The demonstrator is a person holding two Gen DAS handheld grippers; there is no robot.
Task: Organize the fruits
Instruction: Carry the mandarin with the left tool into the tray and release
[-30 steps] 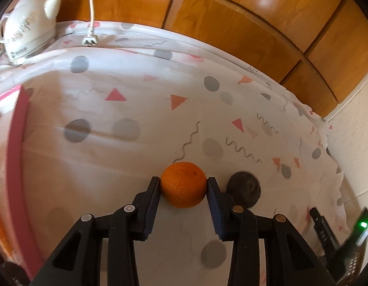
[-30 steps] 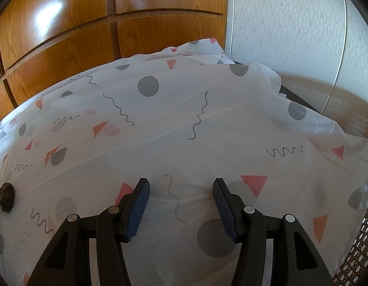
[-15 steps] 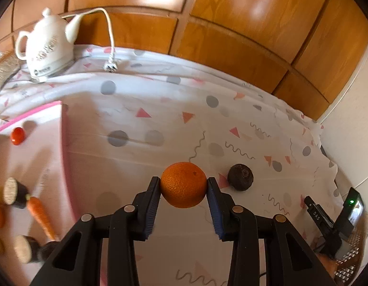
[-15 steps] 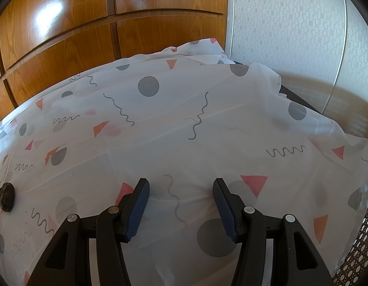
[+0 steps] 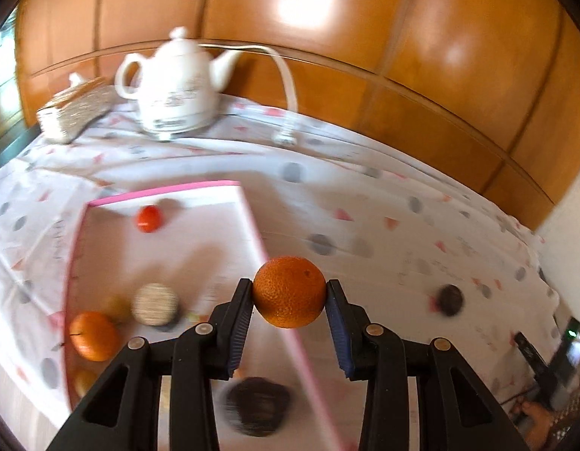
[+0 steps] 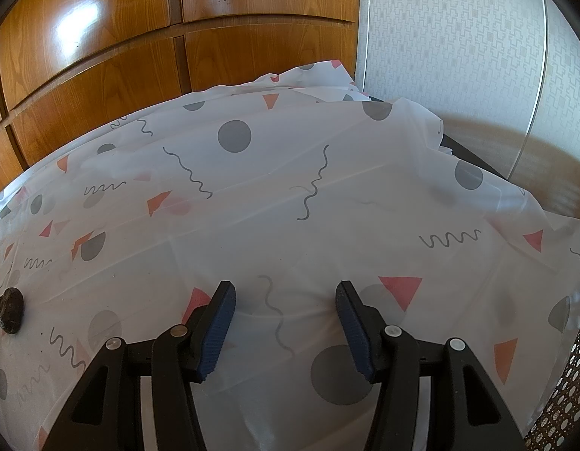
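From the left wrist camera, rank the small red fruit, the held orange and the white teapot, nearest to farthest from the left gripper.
1. Orange: clamped between the left gripper's pads.
2. Small red fruit: up-left, at the far end of the pink-edged tray.
3. White teapot: farthest, by the wooden panelling.

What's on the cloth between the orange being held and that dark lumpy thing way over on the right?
Nothing but patterned tablecloth. In the left wrist view, the stretch from the held orange to the dark fruit is bare.
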